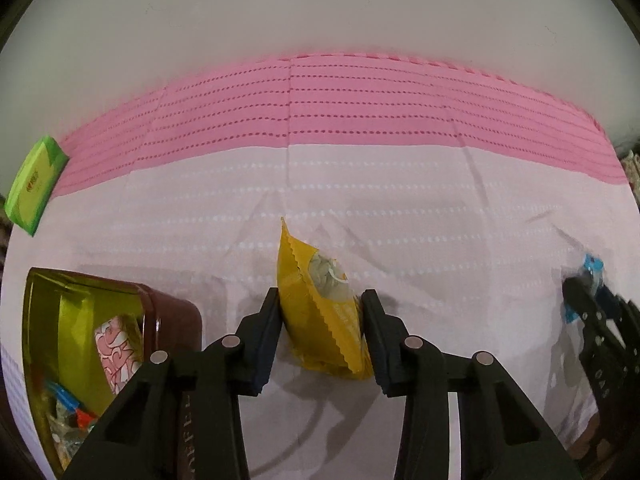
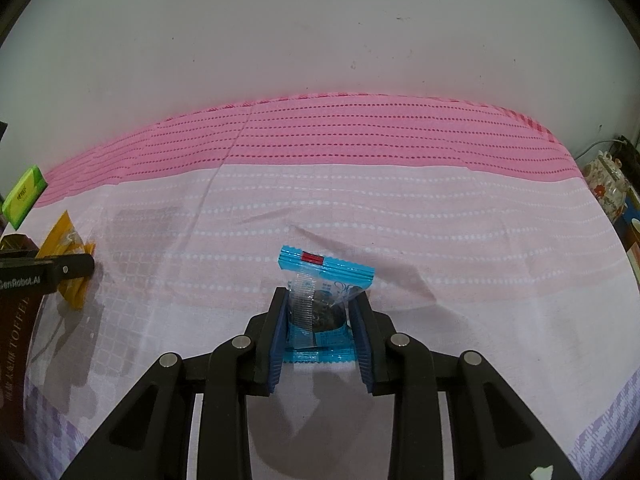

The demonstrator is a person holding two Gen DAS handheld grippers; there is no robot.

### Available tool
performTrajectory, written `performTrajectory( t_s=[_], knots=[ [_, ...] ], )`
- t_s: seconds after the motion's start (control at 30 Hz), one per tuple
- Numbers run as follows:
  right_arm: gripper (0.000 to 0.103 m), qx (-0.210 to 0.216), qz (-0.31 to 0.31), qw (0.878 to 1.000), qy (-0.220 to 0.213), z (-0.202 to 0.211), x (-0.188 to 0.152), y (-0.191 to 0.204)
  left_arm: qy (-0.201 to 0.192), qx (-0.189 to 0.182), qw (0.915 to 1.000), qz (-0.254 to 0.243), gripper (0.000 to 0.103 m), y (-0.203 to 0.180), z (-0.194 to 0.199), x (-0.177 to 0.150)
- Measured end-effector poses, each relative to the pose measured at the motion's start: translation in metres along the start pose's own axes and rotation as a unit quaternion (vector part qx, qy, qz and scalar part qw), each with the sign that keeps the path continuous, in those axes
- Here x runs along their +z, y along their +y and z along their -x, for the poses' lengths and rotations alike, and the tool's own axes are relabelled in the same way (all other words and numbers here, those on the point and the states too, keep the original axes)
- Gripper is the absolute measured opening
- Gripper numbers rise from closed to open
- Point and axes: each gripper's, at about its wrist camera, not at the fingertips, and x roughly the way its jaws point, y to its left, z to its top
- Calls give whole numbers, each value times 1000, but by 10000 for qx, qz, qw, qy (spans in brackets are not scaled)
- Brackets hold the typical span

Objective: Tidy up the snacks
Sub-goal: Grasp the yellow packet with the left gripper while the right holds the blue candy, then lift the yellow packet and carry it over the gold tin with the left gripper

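Note:
A yellow snack packet (image 1: 316, 320) stands tilted on the pink-and-white cloth, and my left gripper (image 1: 322, 296) is shut on it, a pad pressing each side. In the right wrist view the same yellow packet (image 2: 64, 240) shows at far left, behind a finger of the left gripper (image 2: 76, 268). My right gripper (image 2: 321, 296) is shut on a blue, partly clear snack packet (image 2: 324, 268) with a dark round treat inside, held just above the cloth. The right gripper (image 1: 588, 292) with its blue packet (image 1: 592, 266) also appears at the right edge of the left wrist view.
An open brown toffee tin (image 1: 168, 312) with a gold lining holds several wrapped snacks, close to the left of the left gripper. A green box (image 1: 34, 184) lies at the far left edge of the cloth. A floral pot (image 2: 606, 184) stands beyond the table's right end.

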Motion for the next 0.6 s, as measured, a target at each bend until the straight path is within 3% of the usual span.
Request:
performTrajectory(
  t_s=[0.6],
  knots=[
    [29,-114,46,9999,6,-1,-2,4,60,-134,9994,-307,38,-10,36,-39]
  ],
)
